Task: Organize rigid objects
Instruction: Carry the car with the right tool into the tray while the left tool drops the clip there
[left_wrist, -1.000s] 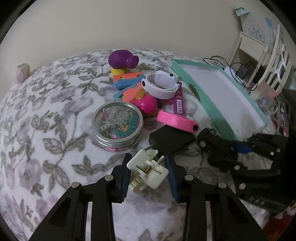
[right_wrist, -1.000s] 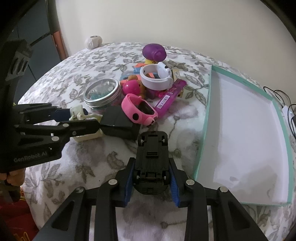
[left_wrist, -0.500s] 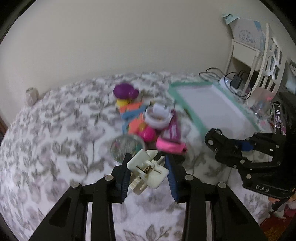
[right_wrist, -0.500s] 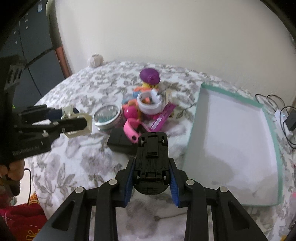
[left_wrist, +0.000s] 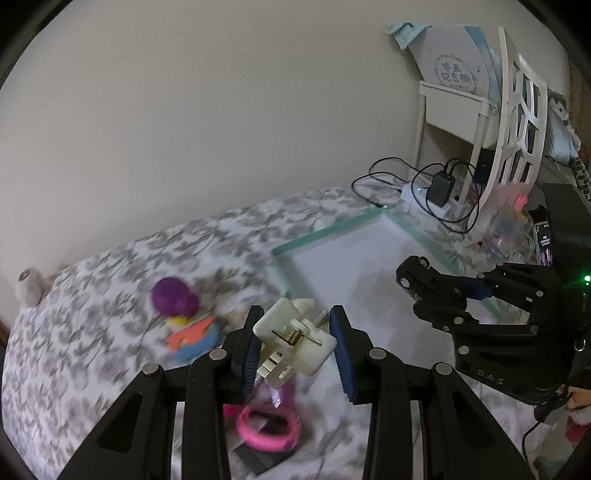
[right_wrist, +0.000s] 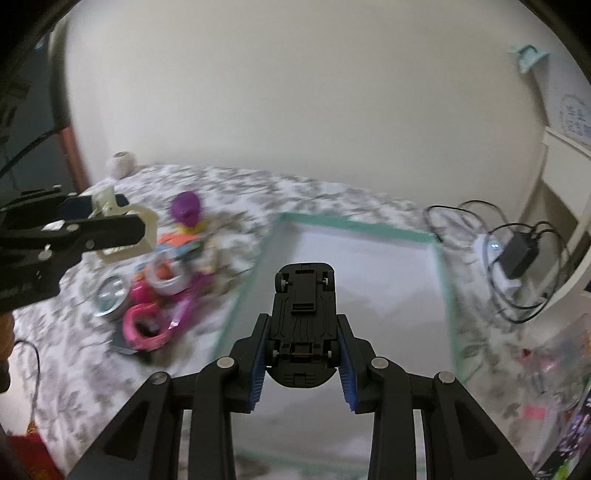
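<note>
Left gripper (left_wrist: 295, 345) fingers clamped on cream clip (left_wrist: 295, 341), raised above toy pile. Right gripper (right_wrist: 303, 356) fingers pinching black toy car (right_wrist: 303, 325), underside up, over teal-rimmed tray (right_wrist: 445, 291).

Our left gripper (left_wrist: 297, 341) is matte black plastic, built of angular linked bars with triangular cut-outs, round silver screws at the joints and ribbed blue pads (left_wrist: 341, 356) on its fingers. Our right gripper (right_wrist: 303, 345) has the same black frame, silver screws and blue pads (right_wrist: 347, 369). Seen from the left wrist, its body bears pale lettering and a small green light.
</note>
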